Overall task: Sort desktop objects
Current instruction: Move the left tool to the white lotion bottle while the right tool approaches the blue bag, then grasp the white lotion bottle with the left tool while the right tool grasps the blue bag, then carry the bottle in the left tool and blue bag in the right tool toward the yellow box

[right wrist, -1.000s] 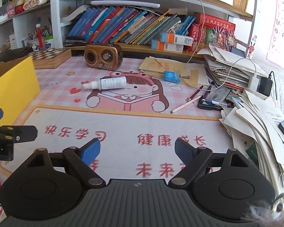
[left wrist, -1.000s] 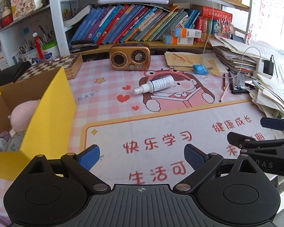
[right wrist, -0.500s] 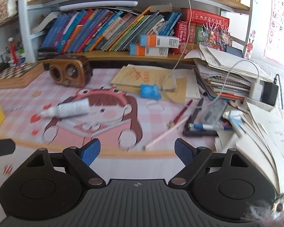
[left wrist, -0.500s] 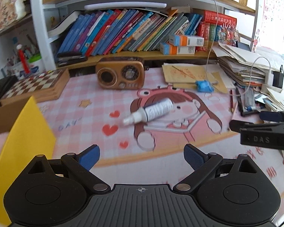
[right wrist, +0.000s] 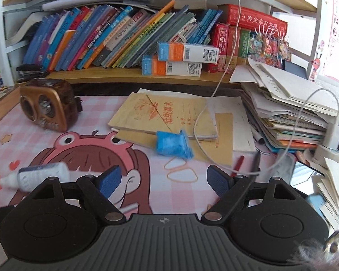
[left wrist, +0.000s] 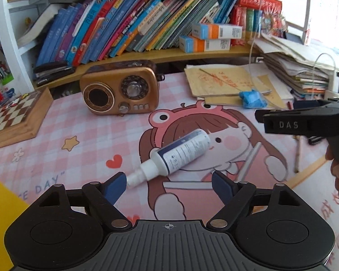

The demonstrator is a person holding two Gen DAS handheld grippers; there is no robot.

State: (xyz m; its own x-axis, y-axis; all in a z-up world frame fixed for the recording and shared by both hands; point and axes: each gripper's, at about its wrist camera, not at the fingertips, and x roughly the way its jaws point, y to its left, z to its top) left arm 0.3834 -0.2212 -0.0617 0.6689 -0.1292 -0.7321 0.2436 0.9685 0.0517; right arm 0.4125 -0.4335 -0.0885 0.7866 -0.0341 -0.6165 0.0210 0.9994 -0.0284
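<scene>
A white spray bottle (left wrist: 176,155) lies tilted on the pink cartoon desk mat (left wrist: 79,122), nozzle toward me. My left gripper (left wrist: 169,185) hovers just before it with jaws closing; the nozzle tip sits near the left pad and nothing is gripped. In the right wrist view the bottle (right wrist: 40,177) lies low at the left. My right gripper (right wrist: 163,180) is open over the mat, a crumpled blue packet (right wrist: 173,144) a little beyond it and two rubber bands (right wrist: 180,172) just ahead. The right gripper's side (left wrist: 302,122) shows in the left wrist view.
A brown retro radio (left wrist: 119,92) stands behind the bottle, a chessboard box (left wrist: 13,117) at the left, a yellow box edge (left wrist: 0,203) bottom left. Tan notebooks (right wrist: 167,115), pens (right wrist: 239,162), a white cable (right wrist: 203,117) and a paper stack (right wrist: 289,113) crowd the right. Books fill the shelf (right wrist: 124,40).
Both grippers have moved forward over the mat toward the shelf. The bottle now lies close before the left jaws, which have narrowed. The yellow box has slid almost out of view.
</scene>
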